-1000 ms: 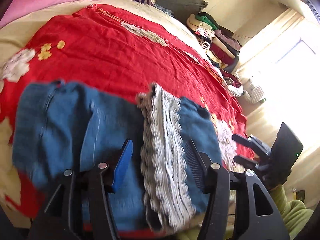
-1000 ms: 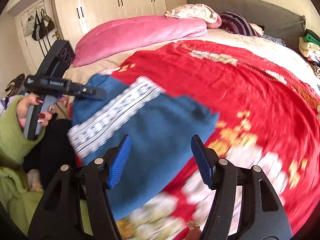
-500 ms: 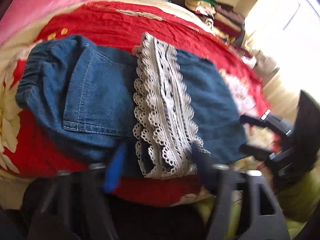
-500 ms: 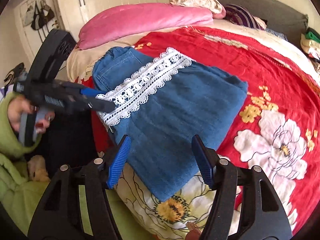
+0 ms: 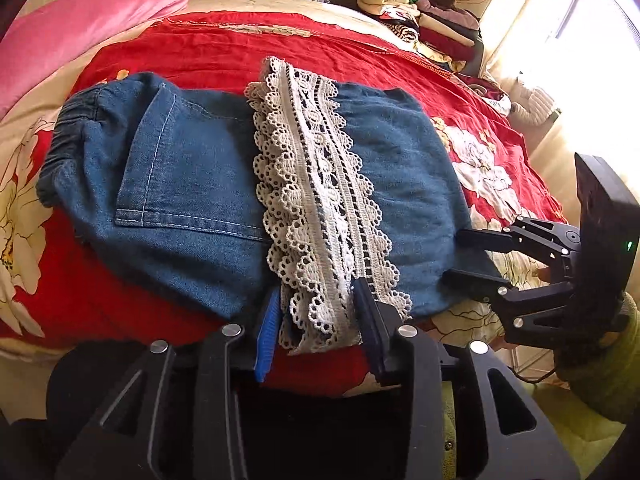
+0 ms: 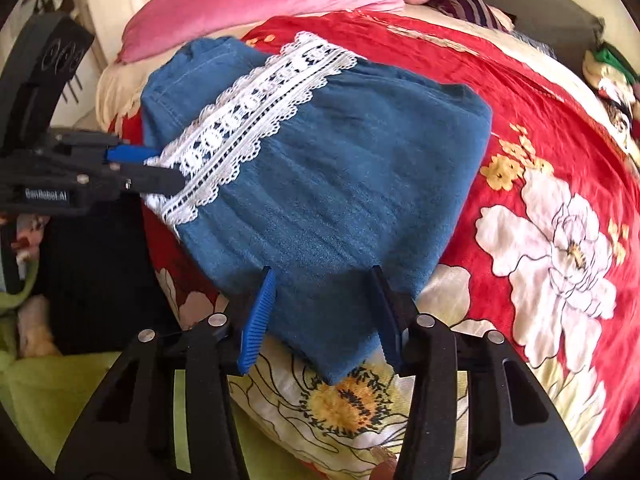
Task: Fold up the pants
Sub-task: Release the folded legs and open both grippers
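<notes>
The blue denim pants [image 5: 192,184], already doubled over so that a band of white crochet lace trim [image 5: 320,208] crosses their middle, lie near the edge of a bed on a red bedspread with large white flowers [image 5: 224,44]. In the left wrist view the elastic waistband sits toward nine o'clock and the folded end toward three o'clock. The left gripper [image 5: 318,316] straddles the near end of the lace at six o'clock; its jaws are opening, the lace lying between them without being clearly squeezed. The right gripper [image 6: 322,298] straddles the near corner of the denim at six o'clock of its own view; its jaws are closing around the cloth, though the pads do not yet look pressed against it. Judging by the compact bundle, at least one fold is finished. What probably remains is one more fold or some squaring of the edges. A pink quilt [image 6: 256,4] lies at twelve o'clock.
</notes>
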